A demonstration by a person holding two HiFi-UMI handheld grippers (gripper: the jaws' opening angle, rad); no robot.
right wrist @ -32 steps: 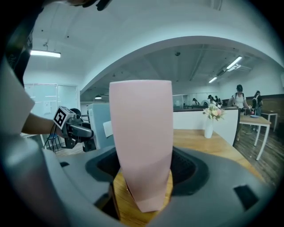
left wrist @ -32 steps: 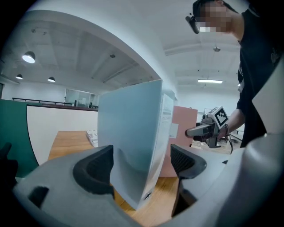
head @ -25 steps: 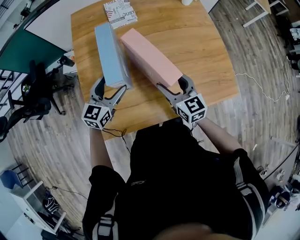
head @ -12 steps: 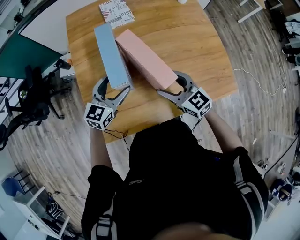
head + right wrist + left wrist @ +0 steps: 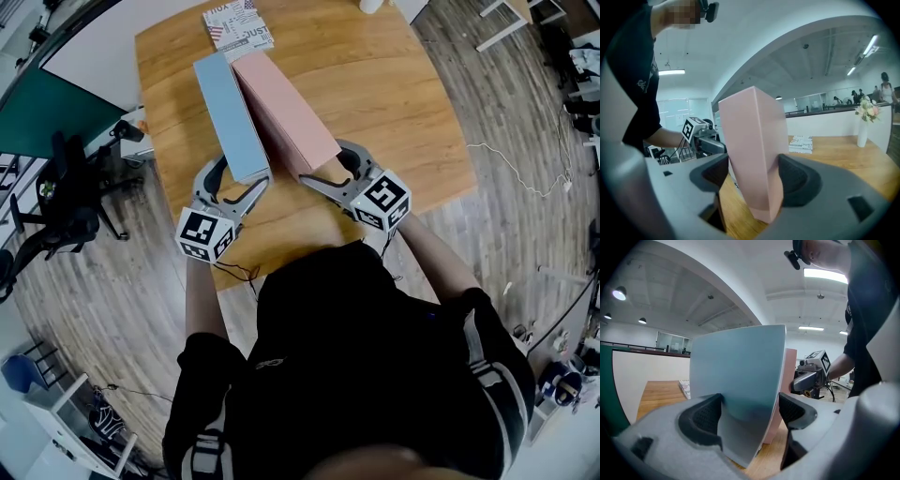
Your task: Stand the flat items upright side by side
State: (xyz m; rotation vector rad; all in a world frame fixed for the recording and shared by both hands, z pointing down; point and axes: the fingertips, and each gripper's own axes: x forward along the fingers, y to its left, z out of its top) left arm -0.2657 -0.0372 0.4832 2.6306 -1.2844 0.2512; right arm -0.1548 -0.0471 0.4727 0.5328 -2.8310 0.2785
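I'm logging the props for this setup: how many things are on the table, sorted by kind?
Flat boxes: 2 (blue box, pink box)
Printed booklet: 1
Vase with flowers: 1
Total: 4

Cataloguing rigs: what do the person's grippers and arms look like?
Left gripper and right gripper: grey curved frames, dark ribbed pads, each with a white cube of black square markers. Thin dark cable hangs below the left one. Short black sleeves.
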